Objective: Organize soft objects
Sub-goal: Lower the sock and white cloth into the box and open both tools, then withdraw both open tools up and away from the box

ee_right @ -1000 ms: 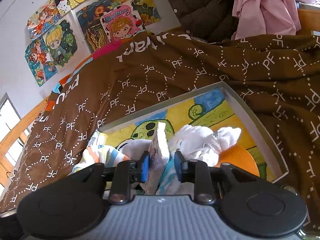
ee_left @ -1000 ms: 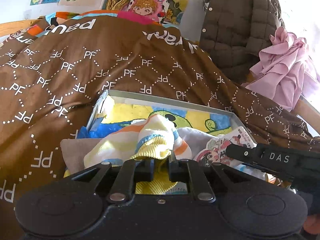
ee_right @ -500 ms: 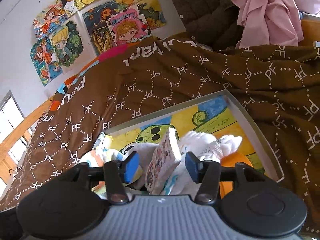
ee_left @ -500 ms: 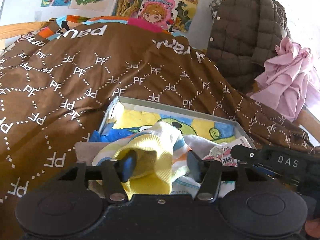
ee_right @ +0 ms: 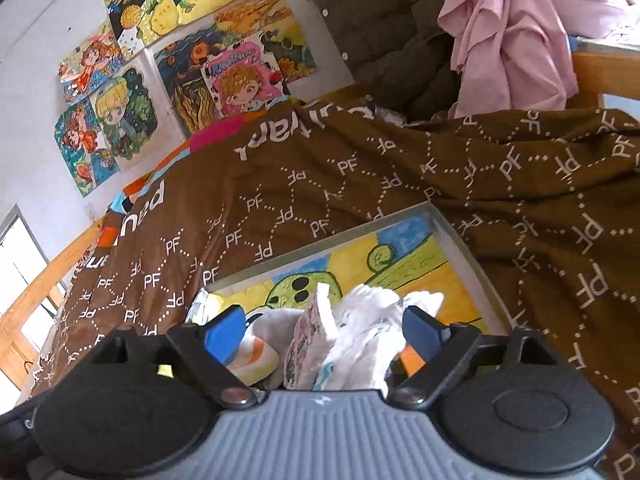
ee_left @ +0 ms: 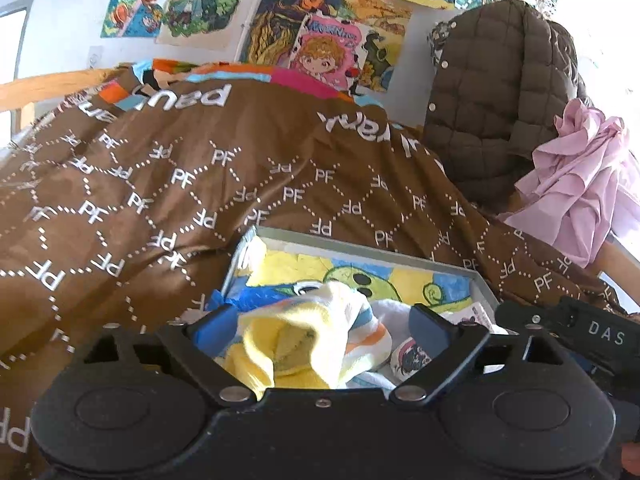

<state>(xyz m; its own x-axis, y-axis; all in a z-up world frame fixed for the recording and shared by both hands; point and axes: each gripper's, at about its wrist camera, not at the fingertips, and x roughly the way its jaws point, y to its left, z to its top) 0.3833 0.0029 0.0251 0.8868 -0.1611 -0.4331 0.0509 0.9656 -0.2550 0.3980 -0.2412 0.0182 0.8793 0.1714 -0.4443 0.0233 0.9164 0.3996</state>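
Left gripper [ee_left: 320, 326] spread wide, holding nothing; the yellow striped sock [ee_left: 308, 340] lies bunched directly between its fingers, cuff toward the camera. Right gripper [ee_right: 326, 324] likewise gapes around the patterned cloth [ee_right: 306, 344]. Beyond both lies the tray [ee_right: 460, 236].

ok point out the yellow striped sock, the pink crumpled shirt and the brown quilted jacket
yellow striped sock [ee_left: 304, 340], left wrist view, on its yellow cuff
pink crumpled shirt [ee_left: 580, 196], left wrist view, mid folds
brown quilted jacket [ee_left: 492, 92], left wrist view, front panel
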